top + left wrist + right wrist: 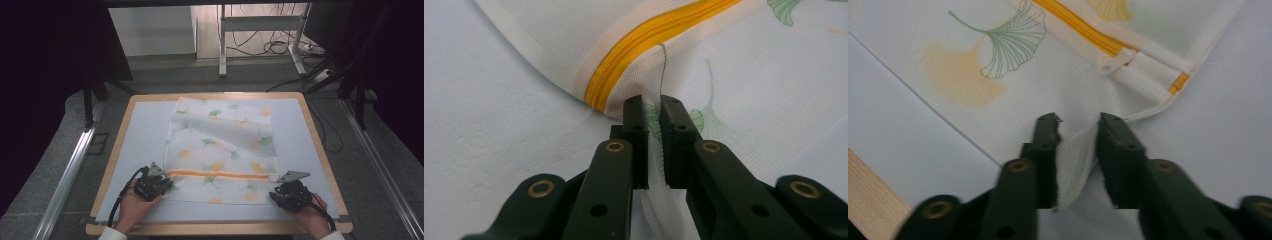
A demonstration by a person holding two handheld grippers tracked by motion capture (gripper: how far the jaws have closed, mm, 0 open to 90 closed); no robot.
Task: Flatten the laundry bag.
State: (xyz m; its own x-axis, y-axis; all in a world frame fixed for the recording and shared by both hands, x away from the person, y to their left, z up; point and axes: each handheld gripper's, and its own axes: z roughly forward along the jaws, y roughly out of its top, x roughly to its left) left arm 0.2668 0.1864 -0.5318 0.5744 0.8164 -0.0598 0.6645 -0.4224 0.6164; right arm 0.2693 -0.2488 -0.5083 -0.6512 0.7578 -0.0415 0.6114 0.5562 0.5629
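Inspector: Mesh laundry bag (220,150), printed with ginkgo leaves and crossed by an orange zipper (220,175), lay flat on the white mat (142,130) at the middle of the desk (320,150), its near hem close to the desk's front edge. In the high view both hands sat at the bag's two near corners, left gripper (167,184) and right gripper (274,194).

Clerk: And the room?

Inspector: Grey carpet, metal rails along both sides, a white frame and loose cables beyond the far edge. Dark surroundings.

Clerk: Left gripper view?

Inspector: The left gripper (655,112) was pressed together on a ridge of the bag's mesh (749,90), just beside the closed end of the zipper (624,70). Firm pinch, fabric gathered between the pads.

Clerk: Right gripper view?

Inspector: The right gripper (1078,125) straddled the bag's corner hem (1073,170), near the zipper's end tab (1143,67). One pad touched the cloth; a gap showed at the other. I judged that grip not yet made.

Clerk: Step in hand?

Inspector: Taking hold of both near corners, probably to lift or fold the bag. Next move calls for the right jaws to close fully on the hem, then both hands to rise evenly so the mesh does not slip or skew.
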